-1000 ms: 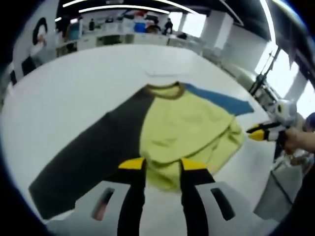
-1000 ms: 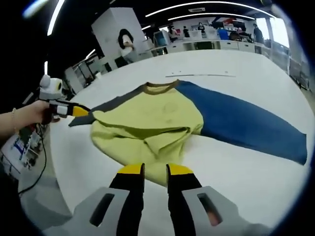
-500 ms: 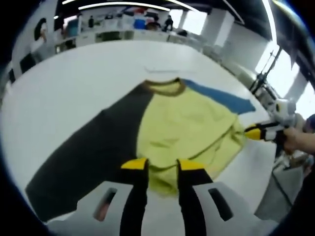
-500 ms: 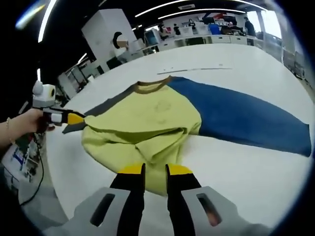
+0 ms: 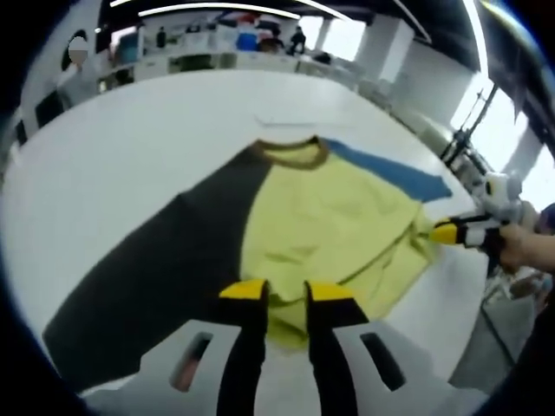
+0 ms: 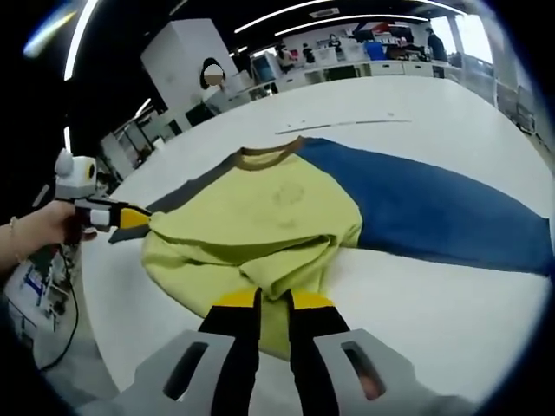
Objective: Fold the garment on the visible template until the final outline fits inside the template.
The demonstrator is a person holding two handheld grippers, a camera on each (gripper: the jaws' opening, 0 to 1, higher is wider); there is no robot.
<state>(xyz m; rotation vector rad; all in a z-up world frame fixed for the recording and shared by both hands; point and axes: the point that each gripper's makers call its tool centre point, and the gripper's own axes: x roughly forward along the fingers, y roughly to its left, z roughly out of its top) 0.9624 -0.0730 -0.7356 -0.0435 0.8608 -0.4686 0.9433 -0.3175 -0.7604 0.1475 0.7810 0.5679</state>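
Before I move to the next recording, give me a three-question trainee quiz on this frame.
1. True or false: the garment lies on a white table.
2. Which colour is the sleeve stretched out flat in the right gripper view? A) red B) blue C) white
3. Fill in: the collar trim is ____.

Key: 1 true. 2 B. 3 brown. Note for marking: the left gripper and the right gripper each have their jaws at the yellow-green hem; whether cloth is pinched cannot be told.
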